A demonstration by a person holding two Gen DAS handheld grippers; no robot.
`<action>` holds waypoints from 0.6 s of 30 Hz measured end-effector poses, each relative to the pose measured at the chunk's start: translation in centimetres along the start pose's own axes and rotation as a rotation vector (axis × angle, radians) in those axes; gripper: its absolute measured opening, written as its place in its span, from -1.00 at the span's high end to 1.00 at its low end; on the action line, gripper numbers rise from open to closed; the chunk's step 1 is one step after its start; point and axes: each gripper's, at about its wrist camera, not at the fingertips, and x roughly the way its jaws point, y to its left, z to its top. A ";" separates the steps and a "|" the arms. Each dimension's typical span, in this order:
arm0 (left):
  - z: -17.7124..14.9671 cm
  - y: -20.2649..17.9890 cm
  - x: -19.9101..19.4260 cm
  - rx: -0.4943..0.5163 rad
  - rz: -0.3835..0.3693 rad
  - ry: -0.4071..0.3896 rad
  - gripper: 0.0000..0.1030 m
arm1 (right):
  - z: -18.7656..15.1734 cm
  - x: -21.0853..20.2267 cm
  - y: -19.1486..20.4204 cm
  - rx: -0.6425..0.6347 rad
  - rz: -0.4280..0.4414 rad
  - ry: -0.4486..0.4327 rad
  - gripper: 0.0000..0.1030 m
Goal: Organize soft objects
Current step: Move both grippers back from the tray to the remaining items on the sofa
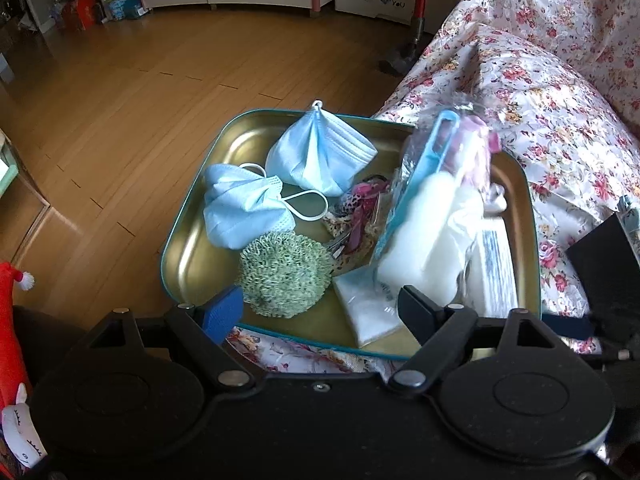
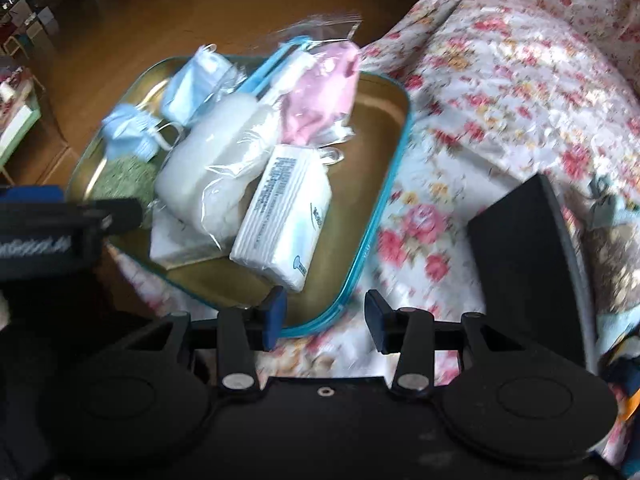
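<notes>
The soft things lay heaped in a gold tin tray [image 1: 192, 256] with a teal rim, set on a floral sofa cover [image 1: 560, 120]: two crumpled blue face masks [image 1: 320, 152], a green mesh sponge [image 1: 284, 276], a patterned hair tie [image 1: 360, 204], a clear bag of white and pink items [image 2: 240, 136] with a blue handle, and a tissue pack [image 2: 284, 216] toward the near right. The left gripper [image 1: 320, 312] hovered over the tray's near edge, jaws wide and empty. The right gripper [image 2: 326, 320] hung over the near rim, jaws narrowed with nothing between them. Wooden floor [image 1: 140, 80] stretched beyond.
</notes>
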 end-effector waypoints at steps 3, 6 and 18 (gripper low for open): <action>-0.2 -0.1 0.0 -0.001 -0.001 0.002 -0.56 | -1.0 -0.1 0.6 0.001 0.017 0.017 0.18; -0.4 -0.1 -0.3 0.005 -0.002 -0.002 -0.56 | -1.8 -0.4 1.2 -0.007 0.026 0.013 0.17; -0.5 -3.0 -3.2 0.061 -0.042 -0.044 -0.56 | -4.7 -7.3 -2.3 0.074 0.073 -0.136 -0.13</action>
